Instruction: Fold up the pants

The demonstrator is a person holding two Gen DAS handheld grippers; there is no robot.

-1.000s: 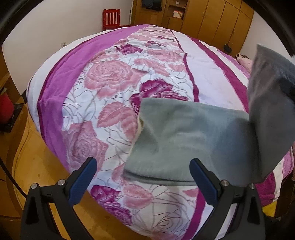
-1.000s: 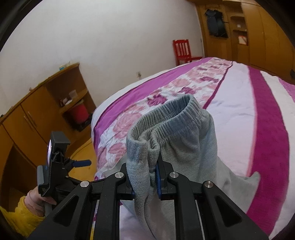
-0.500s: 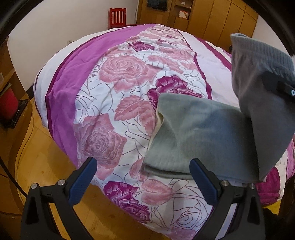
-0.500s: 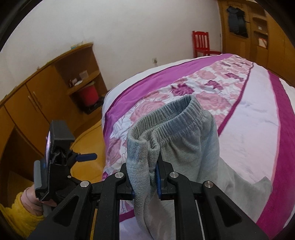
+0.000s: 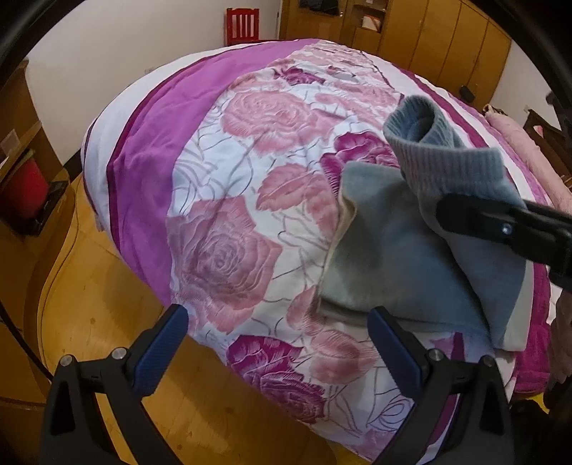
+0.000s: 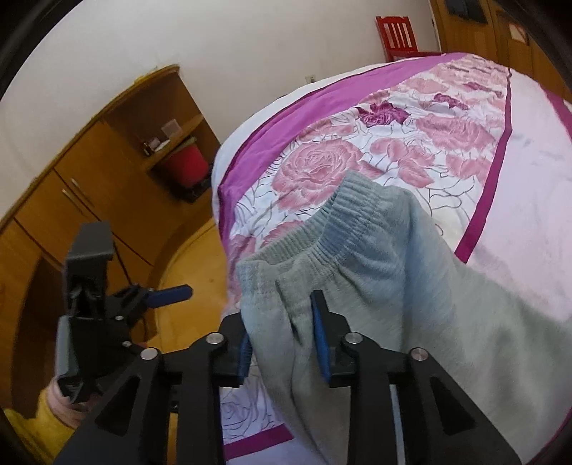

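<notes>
The left gripper, a black two-finger claw with blue pads, points steeply down over the near edge of the bed, its fingers spread wide with nothing between them. In the right wrist view it shows at nine o'clock, held by a hand in a yellow sleeve.

The right gripper, of the same black and blue make, angles down toward the bed. Its jaws are opening around the ribbed elastic waistband of the soft grey fleece pants; the bunched fabric still sits between the pads, and the right-hand pad stands a little clear of it. In the left wrist view this gripper enters from three o'clock as a black bar lying across the cloth.

The pants lie on the bed toward the near corner, at three to four o'clock in the left wrist view, with a flat lower layer on the cover and the waistband end brought over it, raised and rolled at one o'clock.

No writing or label is readable.

The bed carries a pink-rose floral cover with magenta stripes. A red wooden chair stands at twelve o'clock by the white wall, tall wooden wardrobes at one o'clock, and a red bin in a curved wooden shelf unit at ten o'clock in the right wrist view. Wooden floor runs beside the bed. Nothing stands between the grippers and the pants.
</notes>
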